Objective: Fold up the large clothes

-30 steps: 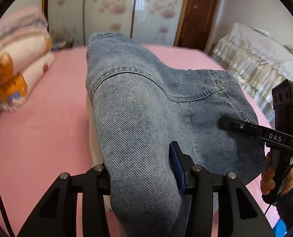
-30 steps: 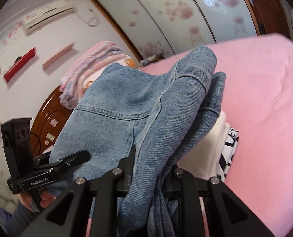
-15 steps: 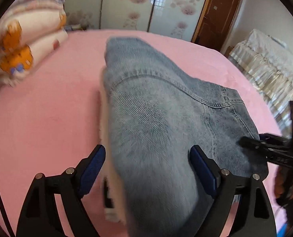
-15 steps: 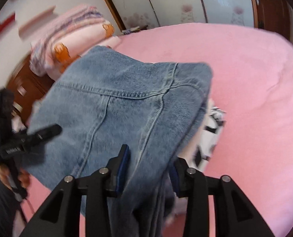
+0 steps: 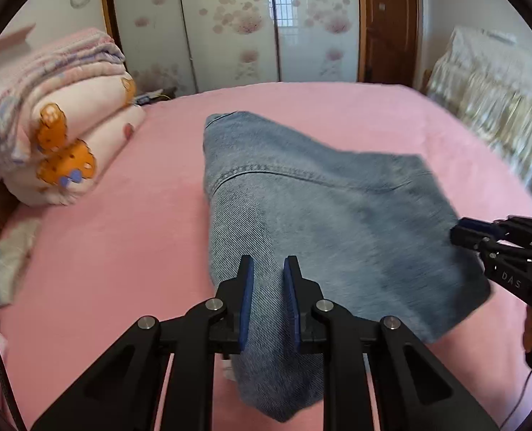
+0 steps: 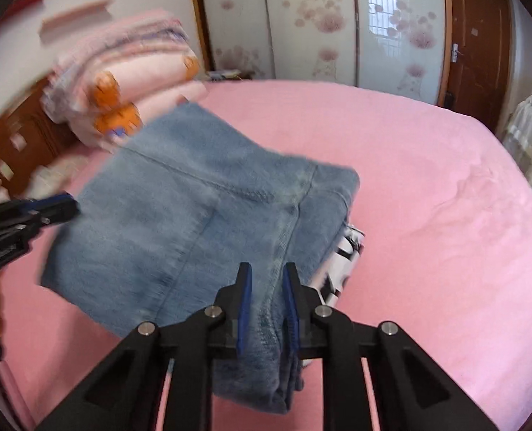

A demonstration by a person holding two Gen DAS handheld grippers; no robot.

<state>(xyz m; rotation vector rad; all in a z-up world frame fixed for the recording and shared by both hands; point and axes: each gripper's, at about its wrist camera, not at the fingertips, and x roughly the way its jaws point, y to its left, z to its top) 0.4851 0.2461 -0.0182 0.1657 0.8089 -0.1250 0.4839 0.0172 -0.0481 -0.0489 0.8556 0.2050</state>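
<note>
Left tongs [image 5: 268, 301] were nearly closed, pinching a ridge of denim [image 5: 323, 215] at its near edge; right tongs [image 6: 266, 305] likewise gripped the opposite near corner along a seam. Folded into a compact bundle, the denim lay near the middle of the pink bed [image 5: 104, 251], a black-and-white garment [image 6: 345, 255] peeking from under its right side. Quilts [image 5: 50, 136] sat stacked at the bed's far left. By my reckoning the folding was mostly done; letting go and perhaps smoothing remained.
</note>
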